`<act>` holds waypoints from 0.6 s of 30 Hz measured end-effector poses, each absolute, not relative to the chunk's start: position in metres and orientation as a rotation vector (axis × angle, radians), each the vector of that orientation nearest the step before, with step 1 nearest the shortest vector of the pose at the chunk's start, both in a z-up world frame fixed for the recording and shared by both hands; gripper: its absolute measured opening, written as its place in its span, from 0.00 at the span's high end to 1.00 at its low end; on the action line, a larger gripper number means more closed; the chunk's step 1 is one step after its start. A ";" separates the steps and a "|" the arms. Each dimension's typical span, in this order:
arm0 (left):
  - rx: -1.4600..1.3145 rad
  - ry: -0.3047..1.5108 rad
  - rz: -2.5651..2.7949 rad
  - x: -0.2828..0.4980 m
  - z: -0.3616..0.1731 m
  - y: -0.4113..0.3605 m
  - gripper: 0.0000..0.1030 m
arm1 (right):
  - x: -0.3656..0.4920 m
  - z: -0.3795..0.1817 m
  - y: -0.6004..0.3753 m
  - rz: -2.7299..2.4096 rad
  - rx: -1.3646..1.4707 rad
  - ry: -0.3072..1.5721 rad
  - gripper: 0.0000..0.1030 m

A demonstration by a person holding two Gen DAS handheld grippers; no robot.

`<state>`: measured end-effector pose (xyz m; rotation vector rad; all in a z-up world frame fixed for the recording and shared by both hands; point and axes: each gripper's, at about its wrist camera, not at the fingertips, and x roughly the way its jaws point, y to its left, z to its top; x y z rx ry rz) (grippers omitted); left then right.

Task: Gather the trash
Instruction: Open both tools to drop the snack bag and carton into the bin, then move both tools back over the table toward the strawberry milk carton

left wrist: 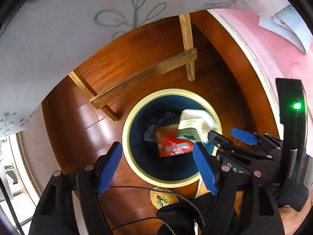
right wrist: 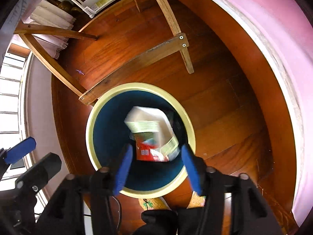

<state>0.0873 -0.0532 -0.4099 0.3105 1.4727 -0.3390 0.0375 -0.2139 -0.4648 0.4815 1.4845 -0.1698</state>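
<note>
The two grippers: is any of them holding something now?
No. Left gripper and right gripper are open and empty; the carton is in the bin.

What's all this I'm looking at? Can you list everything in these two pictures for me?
Bin: one, cream rim, dark blue inside, on the floor below both grippers.
White carton: one, white with green print, blurred, inside the bin's opening.
Red packet: one, red-orange, in the bin.
Dark bag: one, dark purple, crumpled in the bin.
Floor: reddish-brown wood.
Wooden frame: light wood legs and crossbar, beside the bin.
Cloth: white with green plant drawings, hanging above the frame.
Wall: pink.
Slippers: two, yellow woven, below the bin.
Left gripper: black, blue pads, open.
Right gripper: black, blue pads, open.
</note>
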 end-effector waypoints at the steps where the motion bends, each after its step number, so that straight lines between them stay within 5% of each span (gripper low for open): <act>1: 0.311 1.474 -0.334 0.090 -0.412 -0.055 0.29 | 0.038 -0.463 -0.212 -0.169 0.476 1.484 0.45; 18: 0.295 1.473 -0.372 0.071 -0.355 -0.050 0.29 | 0.028 -0.395 -0.201 -0.166 0.446 1.462 0.45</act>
